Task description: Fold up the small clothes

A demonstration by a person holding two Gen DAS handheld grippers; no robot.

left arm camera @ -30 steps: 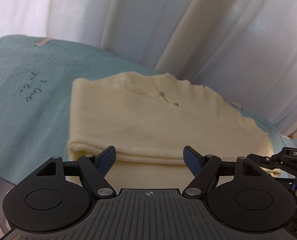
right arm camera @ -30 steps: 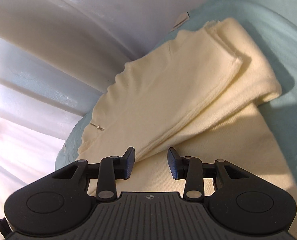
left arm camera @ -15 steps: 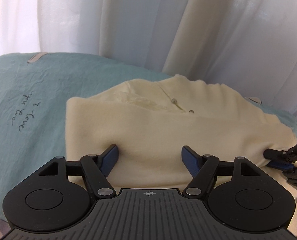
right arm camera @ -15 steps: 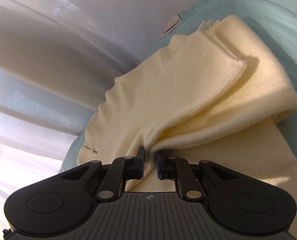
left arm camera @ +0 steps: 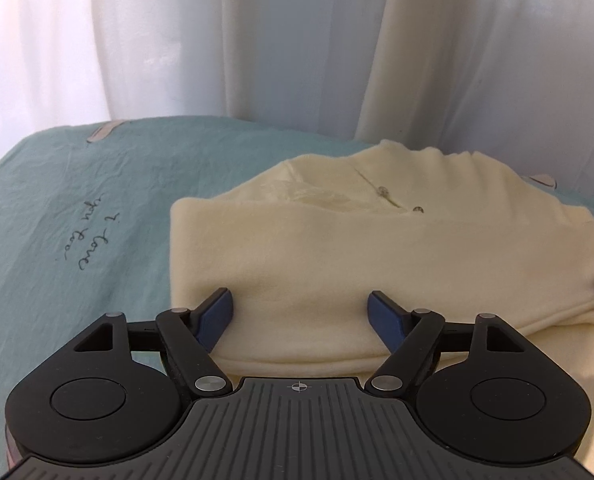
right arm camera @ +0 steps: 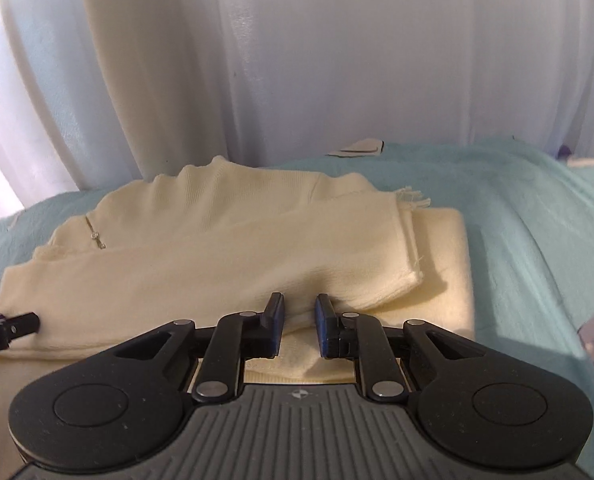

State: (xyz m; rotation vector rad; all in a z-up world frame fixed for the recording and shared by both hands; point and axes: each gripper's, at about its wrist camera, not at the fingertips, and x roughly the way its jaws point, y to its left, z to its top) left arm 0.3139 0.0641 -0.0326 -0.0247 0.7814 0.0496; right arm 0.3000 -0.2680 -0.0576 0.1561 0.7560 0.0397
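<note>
Landmark: I take the cream-coloured knitted sweater (left arm camera: 377, 248), folded into a thick stack, as my reference for everything else; it lies on the teal bedsheet (left arm camera: 97, 184).

Bedsheet: to the left of the sweater in my left wrist view I read dark handwritten script (left arm camera: 85, 236) printed on the teal cloth, well apart from the sweater's edge.

Left tongs (left arm camera: 300, 310): I see them spread wide, one blue pad on each side of the sweater's near folded edge. The jaws have just been opening further. Cloth lies between the pads, yet neither pad presses on it as far as I can tell.

Sweater detail: beyond the left tongs, at the far side of the stack, I see a slit opening with two small metal beads (left arm camera: 401, 200) at the neckline.

Right tongs (right arm camera: 300, 326): I see them drawn close together, pinching a raised ridge of the sweater's upper folded layer at its near edge. The jaws closed sharply a moment ago and have held about the same since.

Sleeve: to the right of the pinch, the ribbed cuff end (right arm camera: 409, 256) of the folded layer lies on top of the stack.

Cross view: the tip of the left tongs shows at the sweater's left edge in my right wrist view.

Backdrop: white pleated curtains (right arm camera: 297, 60) hang behind the sweater.
</note>
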